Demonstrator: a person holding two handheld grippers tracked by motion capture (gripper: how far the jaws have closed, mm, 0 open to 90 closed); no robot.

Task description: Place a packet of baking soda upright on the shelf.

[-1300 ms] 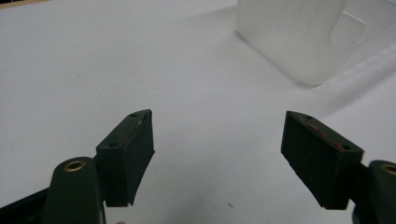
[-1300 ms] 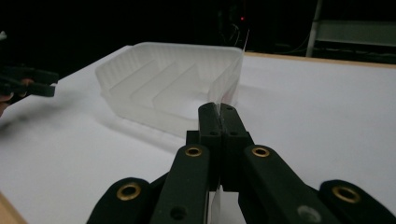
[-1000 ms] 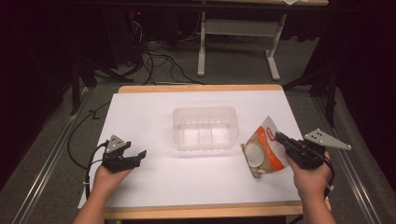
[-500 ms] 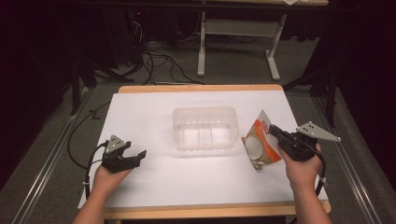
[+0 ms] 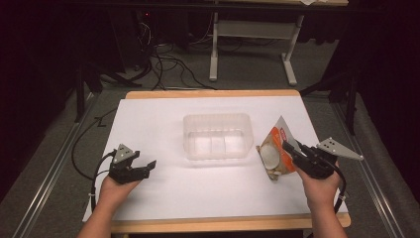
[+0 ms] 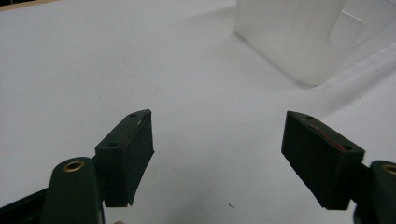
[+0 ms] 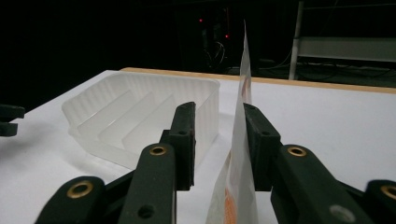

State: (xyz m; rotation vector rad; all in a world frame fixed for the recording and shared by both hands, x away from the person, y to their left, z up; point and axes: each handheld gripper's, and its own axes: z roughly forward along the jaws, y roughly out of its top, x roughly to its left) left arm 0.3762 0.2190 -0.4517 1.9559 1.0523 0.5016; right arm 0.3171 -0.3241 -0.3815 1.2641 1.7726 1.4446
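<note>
The right hand-held gripper (image 5: 293, 149) is sitting at the near right of the desk (image 5: 163, 124), and over the last second it has been tipping the orange-and-white packet (image 5: 275, 148) up off its flat lie and carrying it a little leftward, toward the tray. That suggests the lift is done and the carry to the container is under way. In the right gripper view the packet (image 7: 239, 177) is standing edge-on between the jaws; the right-hand jaw is lying against it, while a narrow gap is showing on the left side (so the pinch looks light, or is only partly visible from here). The left hand-held gripper (image 5: 144, 168) is resting on the near left of the desk, unchanged, its jaws spread wide over bare white surface with nothing between them. Farther back, at the middle of the desk, the clear ribbed plastic tray (image 5: 216, 136) is standing empty, just beside the packet's left edge but apart from it.
</note>
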